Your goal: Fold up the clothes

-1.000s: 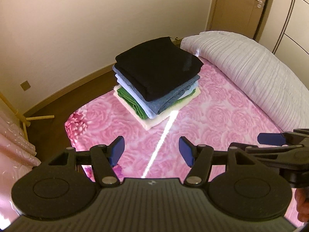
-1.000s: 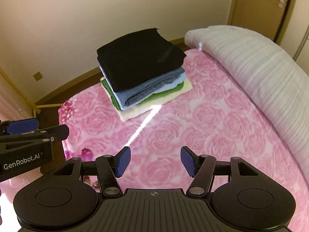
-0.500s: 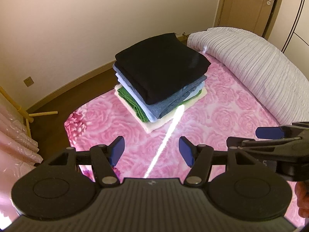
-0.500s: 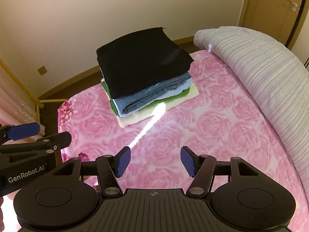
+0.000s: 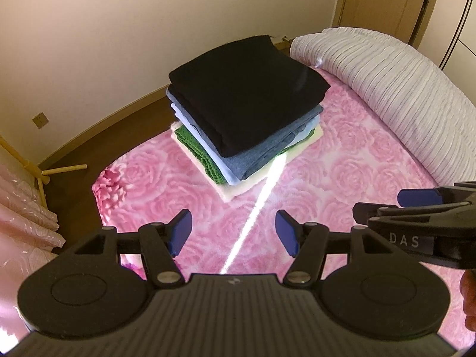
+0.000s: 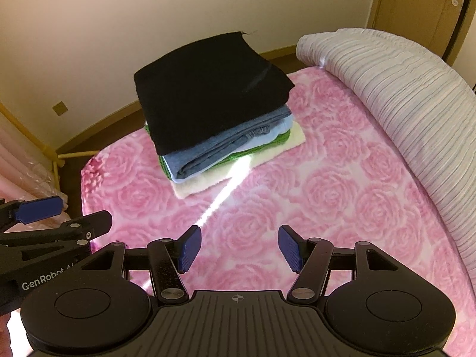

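Both cameras ride just behind their own tool and look steeply down and forward over the pink bed [image 5: 342,178]. The left wrist view sits left of the right one and catches the right tool [image 5: 416,205] at its right edge. The right wrist view catches the left tool [image 6: 59,217] at its left edge. Both share the stack of folded clothes [image 5: 247,113], near mid-frame, the grey bolster [image 6: 401,95], the wall and the door.

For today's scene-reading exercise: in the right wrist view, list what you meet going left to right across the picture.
Left hand-held gripper → stack of folded clothes on the pink rose bedspread → white striped duvet → wooden door.
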`<state>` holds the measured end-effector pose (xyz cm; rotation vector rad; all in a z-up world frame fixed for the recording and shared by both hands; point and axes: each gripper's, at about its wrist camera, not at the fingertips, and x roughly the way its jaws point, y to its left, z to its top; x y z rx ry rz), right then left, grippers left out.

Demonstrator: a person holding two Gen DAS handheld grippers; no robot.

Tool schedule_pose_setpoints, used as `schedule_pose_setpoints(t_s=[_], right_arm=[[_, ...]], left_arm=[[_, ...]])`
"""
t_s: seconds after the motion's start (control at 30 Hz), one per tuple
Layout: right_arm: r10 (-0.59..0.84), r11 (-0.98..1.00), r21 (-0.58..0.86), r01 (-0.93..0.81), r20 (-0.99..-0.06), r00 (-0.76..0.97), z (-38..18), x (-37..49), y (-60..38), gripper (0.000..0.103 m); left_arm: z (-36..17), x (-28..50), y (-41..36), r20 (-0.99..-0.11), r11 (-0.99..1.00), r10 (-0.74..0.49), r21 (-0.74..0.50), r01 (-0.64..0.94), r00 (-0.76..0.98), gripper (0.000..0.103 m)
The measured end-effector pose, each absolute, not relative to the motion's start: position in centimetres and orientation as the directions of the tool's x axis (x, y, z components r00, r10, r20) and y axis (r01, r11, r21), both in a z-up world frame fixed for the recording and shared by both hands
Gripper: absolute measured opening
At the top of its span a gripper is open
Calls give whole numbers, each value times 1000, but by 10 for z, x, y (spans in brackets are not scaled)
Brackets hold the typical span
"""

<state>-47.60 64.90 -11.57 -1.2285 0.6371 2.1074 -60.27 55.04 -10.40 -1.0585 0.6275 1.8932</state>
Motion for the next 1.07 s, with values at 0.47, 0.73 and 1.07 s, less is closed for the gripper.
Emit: schedule_pose_setpoints(t_s=[0.47,0.73,1.07], right_arm=[[243,-694,105,-712,-897,-369,-127,-487,662,61],[237,-694,106,-712,-901,-365,-129,-495,664,61],[248,-693,96,-715,-899,-361,-123,-501,652,61]], left_arm=[[-119,-613,567,-872,-513,410,22,-858,-268,58],[-123,-621,568,-874,-520,407,19,-854,-267,58],[-117,-627,558,-857,-516,435,15,-857,-277,58]])
